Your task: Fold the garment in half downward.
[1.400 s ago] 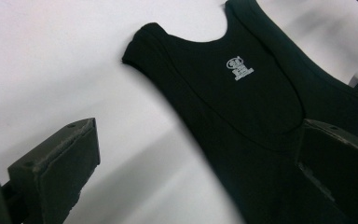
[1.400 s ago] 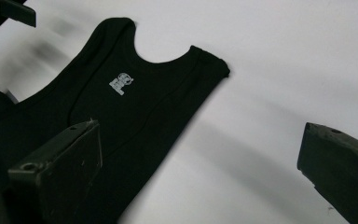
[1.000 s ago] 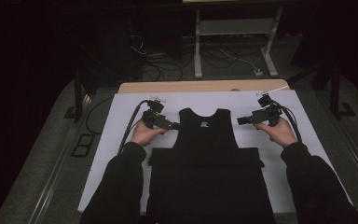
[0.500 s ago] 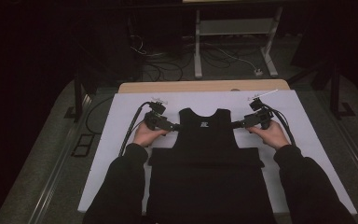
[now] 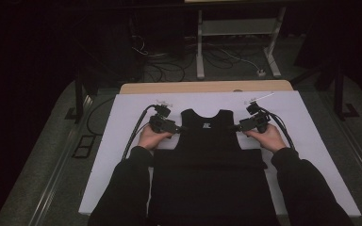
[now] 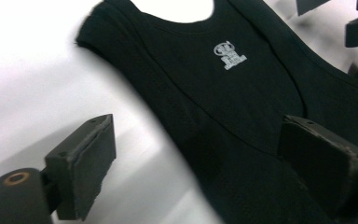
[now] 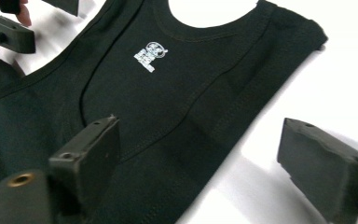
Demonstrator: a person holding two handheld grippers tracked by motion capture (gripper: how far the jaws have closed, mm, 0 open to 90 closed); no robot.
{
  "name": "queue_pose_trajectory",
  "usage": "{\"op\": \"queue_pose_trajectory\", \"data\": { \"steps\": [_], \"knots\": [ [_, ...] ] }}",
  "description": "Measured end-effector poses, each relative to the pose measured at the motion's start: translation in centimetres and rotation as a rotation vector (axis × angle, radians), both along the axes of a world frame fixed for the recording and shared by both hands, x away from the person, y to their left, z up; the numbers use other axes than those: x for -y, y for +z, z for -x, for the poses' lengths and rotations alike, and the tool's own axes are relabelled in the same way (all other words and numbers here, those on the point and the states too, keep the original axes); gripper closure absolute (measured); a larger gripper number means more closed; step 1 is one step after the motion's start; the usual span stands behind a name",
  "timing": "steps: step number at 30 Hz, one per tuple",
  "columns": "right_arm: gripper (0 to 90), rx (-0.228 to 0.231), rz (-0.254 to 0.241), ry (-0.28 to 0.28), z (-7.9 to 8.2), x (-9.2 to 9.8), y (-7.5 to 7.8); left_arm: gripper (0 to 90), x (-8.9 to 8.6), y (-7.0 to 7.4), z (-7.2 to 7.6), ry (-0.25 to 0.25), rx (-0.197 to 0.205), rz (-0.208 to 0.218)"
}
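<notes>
A black sleeveless top [image 5: 208,141] lies flat on the white sheet [image 5: 122,141], neck away from me, a small white logo [image 6: 230,55] below the neckline. My left gripper [image 5: 177,128] sits at its left armhole and my right gripper [image 5: 236,127] at the right one. In the left gripper view the left gripper [image 6: 196,135] straddles the armhole edge of the top [image 6: 242,93], one jaw over the white sheet. The right gripper [image 7: 200,135] straddles the opposite edge of the top [image 7: 158,93]. Both pairs of jaws have just been closing, with fabric between them but not pinched.
The sheet covers a wooden table whose far edge [image 5: 207,87] shows. Behind it stand a metal frame [image 5: 238,28] and loose cables [image 5: 226,56] on the floor. A floor box [image 5: 82,147] lies left of the table. Gripper cables [image 5: 134,134] trail over the sheet.
The right hand has moved left and down to the top's right armhole. The left hand has stayed at the left armhole.
</notes>
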State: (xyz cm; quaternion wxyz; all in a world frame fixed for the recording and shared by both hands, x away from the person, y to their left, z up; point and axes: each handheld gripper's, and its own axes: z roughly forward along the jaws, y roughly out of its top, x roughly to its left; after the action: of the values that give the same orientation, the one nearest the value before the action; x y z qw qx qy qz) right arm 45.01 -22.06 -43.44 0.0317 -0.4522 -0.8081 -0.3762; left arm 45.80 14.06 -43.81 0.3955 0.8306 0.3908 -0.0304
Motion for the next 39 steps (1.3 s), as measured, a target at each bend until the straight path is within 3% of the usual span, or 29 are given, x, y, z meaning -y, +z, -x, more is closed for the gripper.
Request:
{"op": "queue_pose_trajectory", "data": {
  "steps": [11, 17, 32, 39],
  "knots": [
    [30.3, -0.004, 0.030, -0.008, 0.1, -0.9, -0.4, 20.3, 0.2, -0.2, 0.0, -0.001, -0.020, 0.003],
    [36.7, -0.004, 0.059, -0.021, 0.1, -1.3, -0.8, 29.7, 0.5, -0.2, 0.1, 0.016, 0.015, -0.042],
    [54.6, 0.040, 0.072, -0.030, 0.4, -2.3, -1.0, 48.1, 2.0, -0.5, 0.4, 0.009, 0.028, -0.064],
    [61.5, 0.051, 0.080, -0.011, 0.7, -2.8, -1.0, 53.0, 2.2, -0.6, 0.4, 0.001, 0.014, -0.040]
  ]
}}
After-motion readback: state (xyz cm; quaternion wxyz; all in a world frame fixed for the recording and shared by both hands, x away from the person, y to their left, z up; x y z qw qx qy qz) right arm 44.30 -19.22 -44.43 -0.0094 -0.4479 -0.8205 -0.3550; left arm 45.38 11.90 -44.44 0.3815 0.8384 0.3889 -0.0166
